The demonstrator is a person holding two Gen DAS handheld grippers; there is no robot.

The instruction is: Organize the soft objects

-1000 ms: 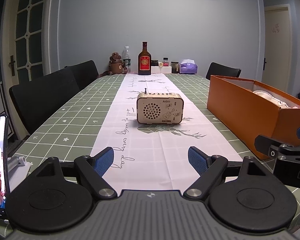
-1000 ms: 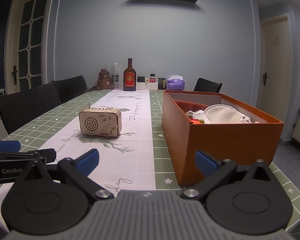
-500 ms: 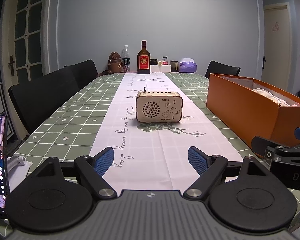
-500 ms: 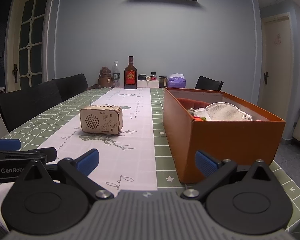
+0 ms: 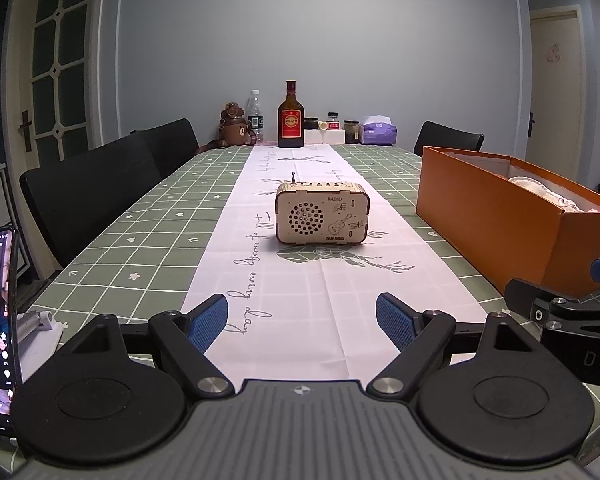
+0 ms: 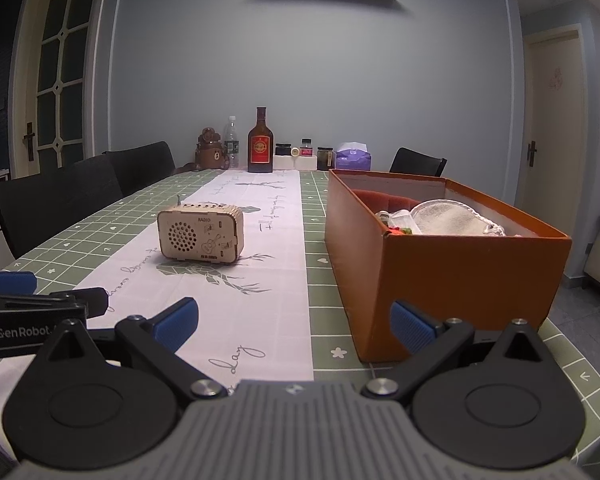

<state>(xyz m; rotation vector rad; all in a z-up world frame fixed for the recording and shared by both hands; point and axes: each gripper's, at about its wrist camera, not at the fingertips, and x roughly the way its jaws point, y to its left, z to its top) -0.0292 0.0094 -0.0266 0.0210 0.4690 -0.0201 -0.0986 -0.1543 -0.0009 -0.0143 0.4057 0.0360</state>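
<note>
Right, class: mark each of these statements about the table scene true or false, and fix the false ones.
1. The orange box holds soft things. True.
2. The wooden radio lies inside the box. False: it stands on the white runner, apart from the box.
3. The left gripper clamps a cloth. False: its fingers are spread with nothing between them.
4. The right gripper is open. True.
5. A brown bottle stands at the table's far end. True.
</note>
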